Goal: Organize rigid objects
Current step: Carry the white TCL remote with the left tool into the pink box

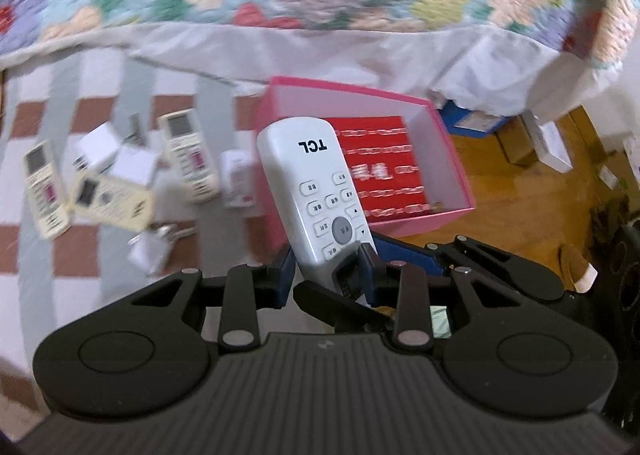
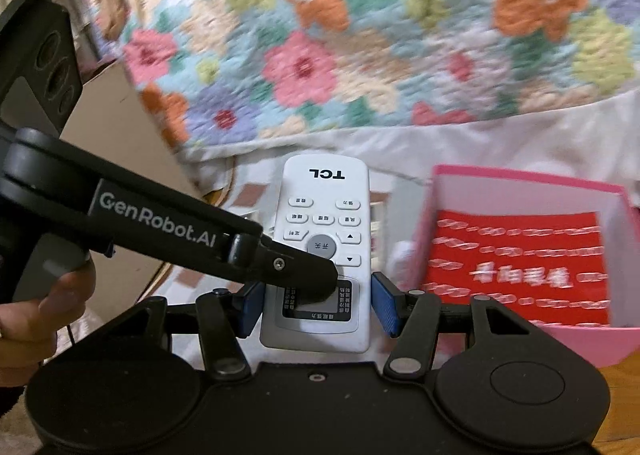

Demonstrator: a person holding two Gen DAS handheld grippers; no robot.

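Left gripper (image 1: pixel 326 269) is clamped across the lower end of the white plastic TCL remote control (image 1: pixel 316 191), blue pads on both its long edges, remote tilted up toward 12 o'clock. Right gripper (image 2: pixel 318 309) straddles the same remote (image 2: pixel 322 215) at its display end; left pad touches, right pad shows a sliver of gap, so grip state can't be called. Left gripper's black finger (image 2: pixel 296 265) crosses the remote's face from 9 o'clock. Open pink cardboard box with red printed lining (image 1: pixel 456 159) sits at 1 o'clock just behind the remote. Three cream remotes (image 1: pixel 188 157) and small white boxes (image 1: pixel 132 167) lie at 10 o'clock on the checked cloth (image 1: pixel 60 115).
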